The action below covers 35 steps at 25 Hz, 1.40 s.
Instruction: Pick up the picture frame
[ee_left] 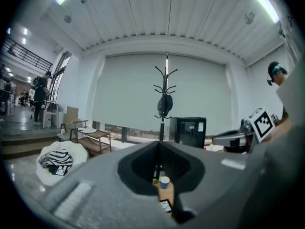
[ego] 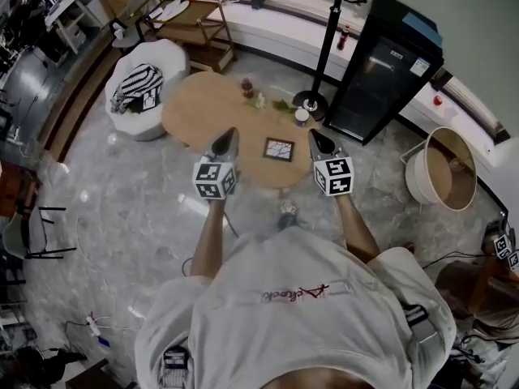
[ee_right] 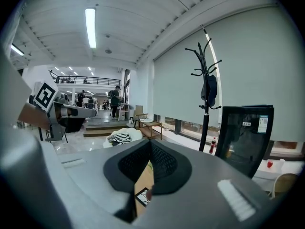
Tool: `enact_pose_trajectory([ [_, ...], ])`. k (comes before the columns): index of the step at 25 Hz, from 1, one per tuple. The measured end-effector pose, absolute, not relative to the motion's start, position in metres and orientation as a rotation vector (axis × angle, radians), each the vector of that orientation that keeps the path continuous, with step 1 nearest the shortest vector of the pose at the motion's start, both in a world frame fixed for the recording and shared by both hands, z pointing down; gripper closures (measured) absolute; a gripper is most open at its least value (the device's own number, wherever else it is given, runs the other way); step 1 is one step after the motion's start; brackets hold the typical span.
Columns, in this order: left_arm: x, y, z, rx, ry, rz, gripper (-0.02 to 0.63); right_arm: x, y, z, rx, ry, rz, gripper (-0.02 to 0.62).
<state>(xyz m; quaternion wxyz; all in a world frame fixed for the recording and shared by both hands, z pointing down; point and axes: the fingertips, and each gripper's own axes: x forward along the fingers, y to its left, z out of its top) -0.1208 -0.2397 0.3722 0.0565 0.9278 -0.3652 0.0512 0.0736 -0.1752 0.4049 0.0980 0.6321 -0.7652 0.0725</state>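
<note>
Picture frame (ego: 278,149) lies flat near the front edge of the round wooden desk (ego: 203,112). Only the head view shows it whole, between and just beyond the left claw (ego: 226,138) and right claw (ego: 317,138), both shut tight, empty, clear of it. Each gripper view catches only a sliver of the frame under its closed jaws. Left gripper view adds a cup (ee_left: 164,182) behind the frame. Coat stand (ego: 328,39) and black fridge (ego: 381,67) past the desk; white seat (ego: 166,63) with striped cloth (ego: 138,83) at left.
</note>
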Motion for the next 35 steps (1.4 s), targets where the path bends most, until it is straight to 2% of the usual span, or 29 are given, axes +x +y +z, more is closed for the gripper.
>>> enact_pose_trajectory([
  [21,-0.001,-0.392,0.375,2.808,-1.106,0.214,0.606,0.187,-0.323,0.42,1.867,-2.277,0.29,0.592],
  [35,0.019,-0.428,0.4,2.772,-1.115,0.3,0.606,0.213,-0.358,0.443,1.821,-2.276,0.366,0.592],
])
